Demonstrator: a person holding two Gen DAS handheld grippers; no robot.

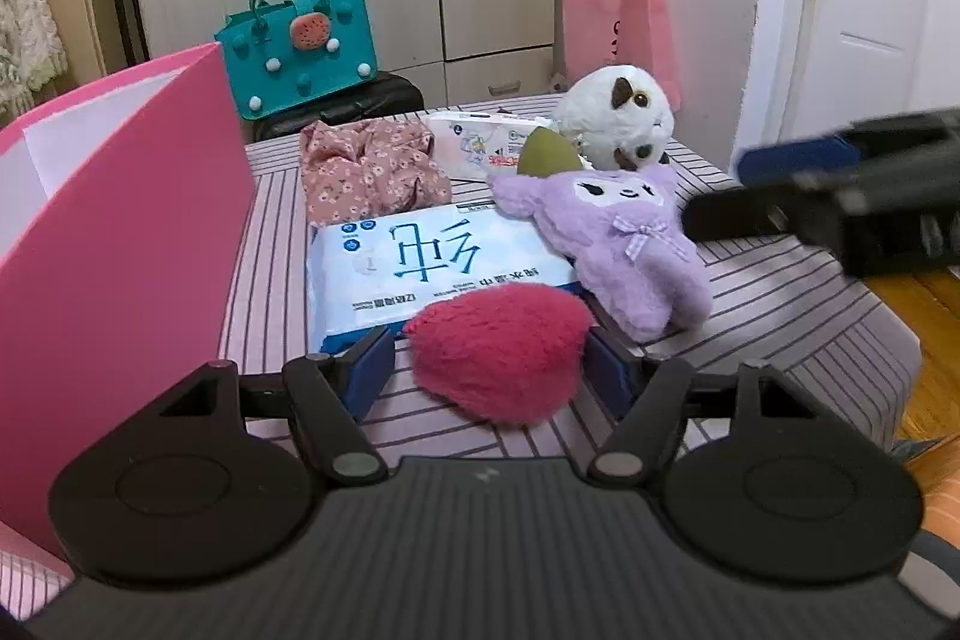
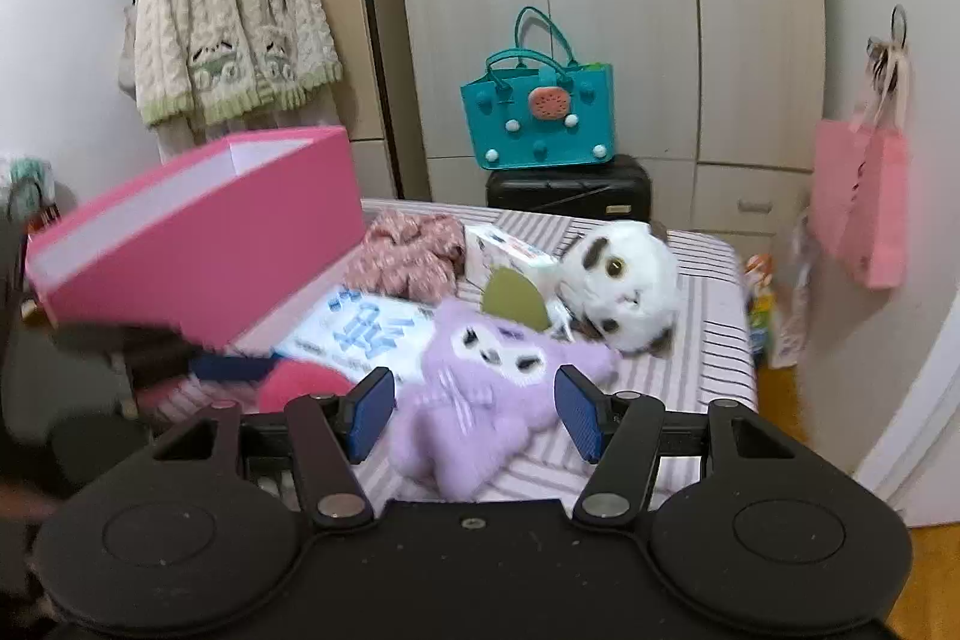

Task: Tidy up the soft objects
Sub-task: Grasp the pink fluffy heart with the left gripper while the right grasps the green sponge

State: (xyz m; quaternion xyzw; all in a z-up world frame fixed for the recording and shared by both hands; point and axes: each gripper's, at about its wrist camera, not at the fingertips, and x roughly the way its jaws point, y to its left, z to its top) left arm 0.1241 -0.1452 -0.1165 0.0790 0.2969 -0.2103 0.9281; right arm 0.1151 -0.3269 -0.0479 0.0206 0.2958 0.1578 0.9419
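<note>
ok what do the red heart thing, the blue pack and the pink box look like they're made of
Red heart: fuzzy plush fabric, matte, with visible nap.
Blue pack: thin plastic film, glossy, with a printed, slightly crinkled surface.
Pink box: probably stiff cardboard, smooth matte, with flat walls and a white inside.

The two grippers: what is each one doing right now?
Left gripper: open, jaws either side of the red plush.
Right gripper: open, above the purple plush.
</note>
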